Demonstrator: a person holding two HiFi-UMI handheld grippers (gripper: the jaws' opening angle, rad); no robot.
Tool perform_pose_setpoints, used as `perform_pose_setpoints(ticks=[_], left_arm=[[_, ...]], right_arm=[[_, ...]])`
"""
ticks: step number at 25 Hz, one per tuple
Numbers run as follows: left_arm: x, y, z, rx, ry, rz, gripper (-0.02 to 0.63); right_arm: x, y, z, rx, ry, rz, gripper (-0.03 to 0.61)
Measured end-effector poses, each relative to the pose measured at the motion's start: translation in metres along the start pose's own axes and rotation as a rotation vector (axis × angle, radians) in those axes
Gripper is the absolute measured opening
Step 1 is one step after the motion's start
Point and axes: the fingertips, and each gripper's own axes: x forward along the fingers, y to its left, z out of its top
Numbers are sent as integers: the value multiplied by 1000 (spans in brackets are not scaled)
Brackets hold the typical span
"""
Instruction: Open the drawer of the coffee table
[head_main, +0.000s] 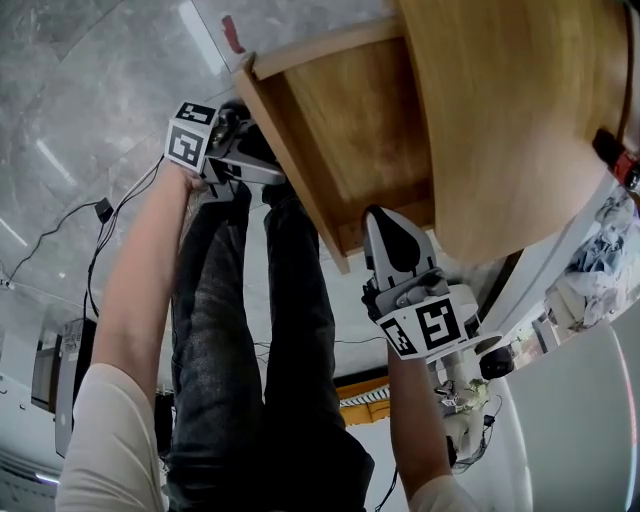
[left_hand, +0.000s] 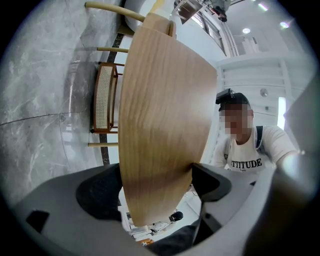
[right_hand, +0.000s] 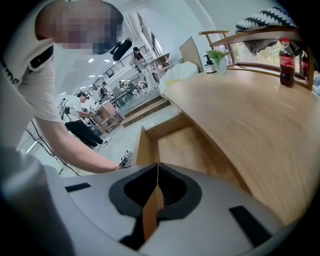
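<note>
The coffee table's wooden drawer (head_main: 360, 130) stands pulled out from under the oval table top (head_main: 520, 110). My left gripper (head_main: 250, 165) is at the far end of the drawer front (head_main: 290, 170). In the left gripper view the left gripper (left_hand: 155, 187) has the wooden panel (left_hand: 165, 125) between its pads, touching both. My right gripper (head_main: 388, 222) holds the near end of that front. In the right gripper view the right gripper (right_hand: 155, 192) is shut on the thin wooden edge (right_hand: 145, 150), with the drawer's bare inside (right_hand: 190, 150) beyond.
A cola bottle (right_hand: 286, 62) and a pump bottle (right_hand: 207, 62) stand on the table top (right_hand: 260, 120). The person's legs (head_main: 260, 350) are beside the drawer. Cables (head_main: 100, 250) lie on the marble floor. A cane-sided chair (left_hand: 105, 97) stands beyond the table.
</note>
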Motion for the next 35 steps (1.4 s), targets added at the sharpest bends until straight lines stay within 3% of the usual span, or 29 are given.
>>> perform_pose_setpoints(ticks=[6,18,25,31,35], left_arm=[[-5,5,-2,0,-19,-2,430],[-30,19,-17,-117,-113,122,428],[-28,16,-16,-132,-134,162,428],[-16,-21,-24,-170,-120,243,417],[-8,-63,-8,-145,-76,289,320]], right_arm=[[1,2,-10,3,2,1,20],[7,12,-10,28,-12,20,20],[5,8,-8,40,-9,14,20],[-16,14,19,46,-2,2,20],[-29,28,38,94,-32,-2,20]])
